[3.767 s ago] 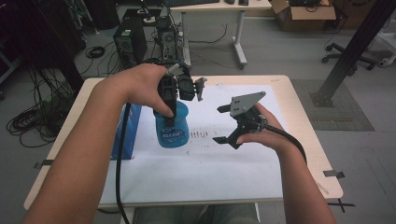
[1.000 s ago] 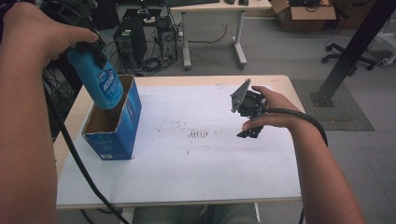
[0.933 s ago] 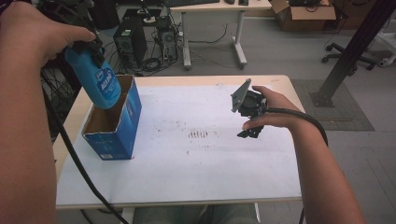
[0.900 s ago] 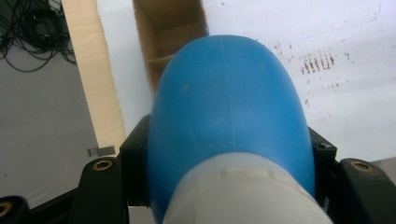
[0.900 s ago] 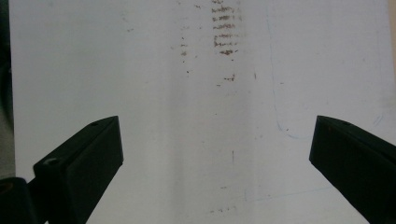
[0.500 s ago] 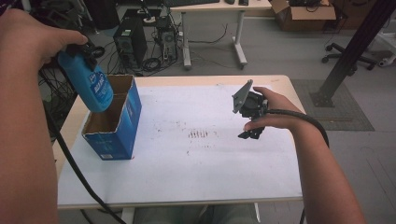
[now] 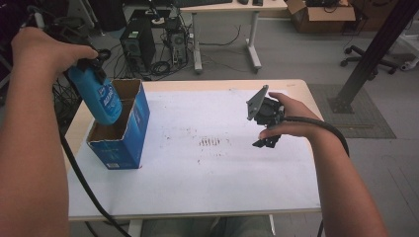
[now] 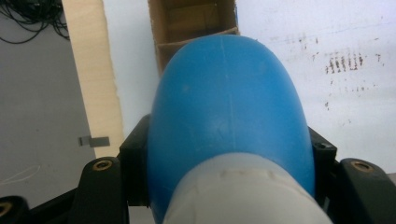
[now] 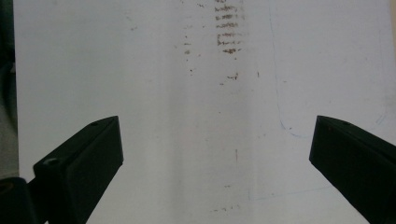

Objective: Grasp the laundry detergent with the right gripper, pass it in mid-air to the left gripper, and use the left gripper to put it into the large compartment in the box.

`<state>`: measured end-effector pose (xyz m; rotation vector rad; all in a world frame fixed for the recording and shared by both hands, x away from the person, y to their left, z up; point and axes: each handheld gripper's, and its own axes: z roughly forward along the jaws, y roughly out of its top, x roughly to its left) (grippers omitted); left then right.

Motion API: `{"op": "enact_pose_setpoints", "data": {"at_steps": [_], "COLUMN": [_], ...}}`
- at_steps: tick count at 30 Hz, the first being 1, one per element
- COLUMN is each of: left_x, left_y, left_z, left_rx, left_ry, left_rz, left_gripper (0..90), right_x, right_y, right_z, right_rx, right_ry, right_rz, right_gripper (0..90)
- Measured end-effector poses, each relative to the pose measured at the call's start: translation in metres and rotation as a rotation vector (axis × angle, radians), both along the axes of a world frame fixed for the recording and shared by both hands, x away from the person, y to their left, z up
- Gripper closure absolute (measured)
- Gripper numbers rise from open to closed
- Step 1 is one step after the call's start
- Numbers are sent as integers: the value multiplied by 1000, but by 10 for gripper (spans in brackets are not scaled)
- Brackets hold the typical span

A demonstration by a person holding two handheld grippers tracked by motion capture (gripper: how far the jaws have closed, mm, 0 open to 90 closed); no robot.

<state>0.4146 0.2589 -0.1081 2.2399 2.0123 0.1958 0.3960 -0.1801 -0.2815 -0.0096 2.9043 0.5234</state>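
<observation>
- The blue bottle [image 7: 96, 96] hangs tilted just above the open top of the blue cardboard box [image 7: 129, 136], its rounded base pointing down toward the opening and its neck end up in the person's left hand.
- The left tool [image 7: 86, 61] is clenched on the bottle near its pale neck; in the left gripper view the black jaws flank the blue body [image 8: 224, 121] on both sides, and the box's brown inside [image 8: 194, 21] lies straight ahead past the base.
- Judging from this, the step in hand is lowering the bottle into the box, and it looks most of the way there, with the base not yet inside the walls.
- To do it well, the base should be centred over the opening before going down, since the bottle seems only a little narrower than the box.
- Bringing the bottle nearer to upright as it enters would keep its shoulder from catching the rim nearest the left hand.
- The box is light card and stands free, near the left edge of the tabletop [image 7: 207, 177]; a sideways push could tip or slide it, so the descent should be slow and straight.
- The grip is best kept until the base rests on the box floor, then let go.
- The right tool [image 7: 262, 140] is well to the right of the box, over bare white tabletop, its jaws spread wide with nothing between them.
- It could steady the far wall of the box if the box starts to shift.
</observation>
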Motion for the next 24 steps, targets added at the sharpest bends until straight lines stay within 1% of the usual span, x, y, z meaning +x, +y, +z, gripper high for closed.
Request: {"op": "enact_pose_setpoints", "data": {"at_steps": [7,16,20,21,24], "left_x": [4,7,8,8,9], "left_y": [0,3,2,2,2], "left_z": [-15,-41,-52,-55,-64], "left_rx": [9,16,13,13,23], "left_ry": [13,37,49,47,54], "left_rz": [1,7,4,-1,1], "left_gripper": [382,381,381,381,382], "right_x": [-1,-2,-2,-3,-3], "right_y": [0,1,2,2,3], "right_z": [-2,1,2,3,3], "right_rx": [1,-2,3,2,4], "right_ry": [1,-2,-5,-5,-7], "right_rz": [-1,6,4,4,8], "right_gripper": [26,26,26,26,26]}}
